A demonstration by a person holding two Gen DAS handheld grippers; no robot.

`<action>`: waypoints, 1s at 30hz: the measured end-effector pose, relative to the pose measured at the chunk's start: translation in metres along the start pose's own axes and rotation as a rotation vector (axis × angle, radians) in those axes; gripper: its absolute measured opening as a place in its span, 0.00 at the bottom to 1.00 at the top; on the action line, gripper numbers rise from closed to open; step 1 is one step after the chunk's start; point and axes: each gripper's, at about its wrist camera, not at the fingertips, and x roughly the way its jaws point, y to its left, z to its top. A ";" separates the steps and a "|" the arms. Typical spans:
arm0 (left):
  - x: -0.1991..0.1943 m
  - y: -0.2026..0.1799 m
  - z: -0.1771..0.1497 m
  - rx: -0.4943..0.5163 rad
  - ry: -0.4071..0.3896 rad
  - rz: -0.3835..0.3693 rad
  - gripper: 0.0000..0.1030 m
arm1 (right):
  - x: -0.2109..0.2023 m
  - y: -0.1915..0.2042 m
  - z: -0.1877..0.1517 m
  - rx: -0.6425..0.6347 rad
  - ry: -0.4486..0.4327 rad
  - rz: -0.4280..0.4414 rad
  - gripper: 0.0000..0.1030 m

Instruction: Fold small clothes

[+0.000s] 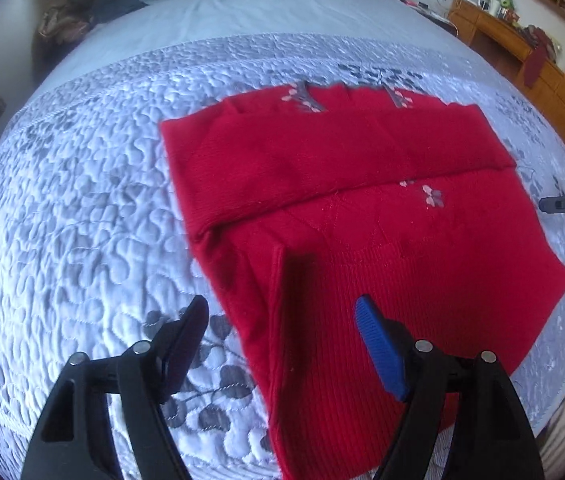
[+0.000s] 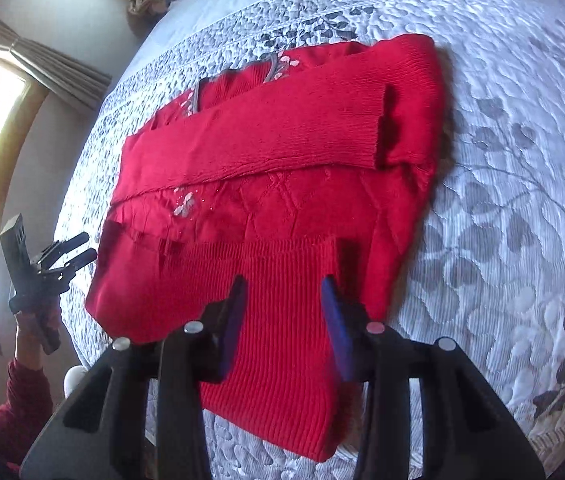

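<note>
Red sweater (image 1: 362, 200) is laid flat on the quilted bedspread (image 1: 82, 200), sleeves already folded across the chest; judged mid-fold. Left gripper (image 1: 282, 344) is spread, nothing gripped, lined up on the hem's left corner. Right gripper (image 2: 284, 320) is likewise released over the ribbed hem (image 2: 274, 320), likely for lifting it. Sleeve cuff (image 2: 378, 136) is seen only from the right wrist; the wooden desk (image 1: 522, 44) only from the left.

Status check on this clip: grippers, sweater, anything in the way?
Left gripper open, empty, over sweater's edge. Right gripper open, empty, above ribbed hem. Red sweater flat on quilt, sleeves folded across. Nothing blocking.
</note>
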 end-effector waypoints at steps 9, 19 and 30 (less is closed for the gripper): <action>0.029 0.013 0.005 -0.091 0.059 -0.053 0.14 | 0.020 -0.015 0.007 0.016 0.030 -0.026 0.41; 0.040 0.010 0.007 -0.109 0.076 -0.101 0.09 | 0.035 -0.021 0.009 0.005 0.069 -0.043 0.47; 0.015 0.020 0.004 -0.195 -0.005 -0.148 0.03 | 0.004 0.003 0.002 -0.091 -0.015 -0.016 0.03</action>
